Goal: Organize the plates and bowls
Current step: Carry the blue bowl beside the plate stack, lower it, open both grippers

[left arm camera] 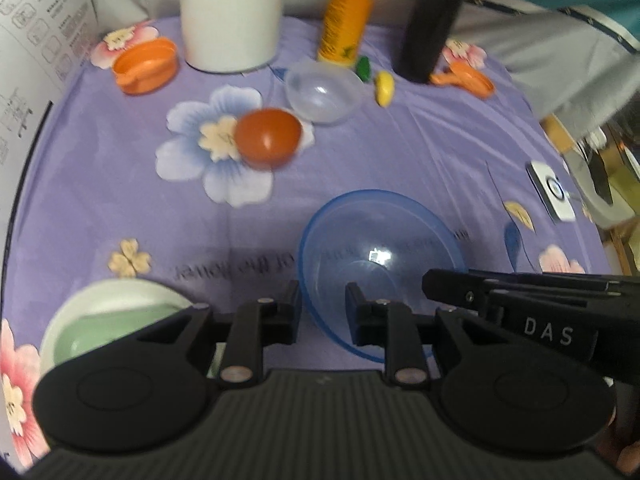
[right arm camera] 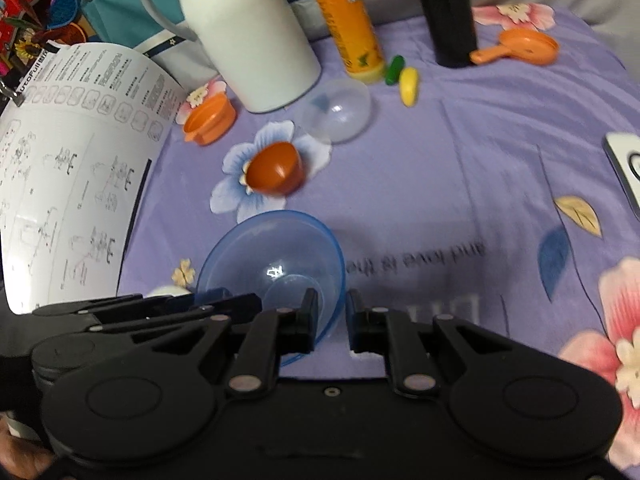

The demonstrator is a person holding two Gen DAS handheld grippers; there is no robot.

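Note:
A clear blue bowl (left arm camera: 380,256) sits on the purple flowered cloth, also in the right wrist view (right arm camera: 276,256). My left gripper (left arm camera: 323,312) straddles its left rim, jaws a little apart. My right gripper (right arm camera: 333,320) straddles its right rim, jaws a little apart, and shows in the left wrist view (left arm camera: 440,286). Whether either grips the rim is unclear. A small red-brown bowl (left arm camera: 267,138) lies tipped beyond it. A clear small bowl (left arm camera: 323,90) lies farther back. A white and green dish (left arm camera: 108,320) sits at the near left.
A white jug (left arm camera: 232,12), an orange bottle (left arm camera: 346,20) and a black cylinder (left arm camera: 436,20) stand at the back. Orange toy pans (left arm camera: 146,65) (left arm camera: 468,78), green and yellow pieces (left arm camera: 384,88), a printed sheet (right arm camera: 68,168) at the left, a white device (left arm camera: 552,190) at the right.

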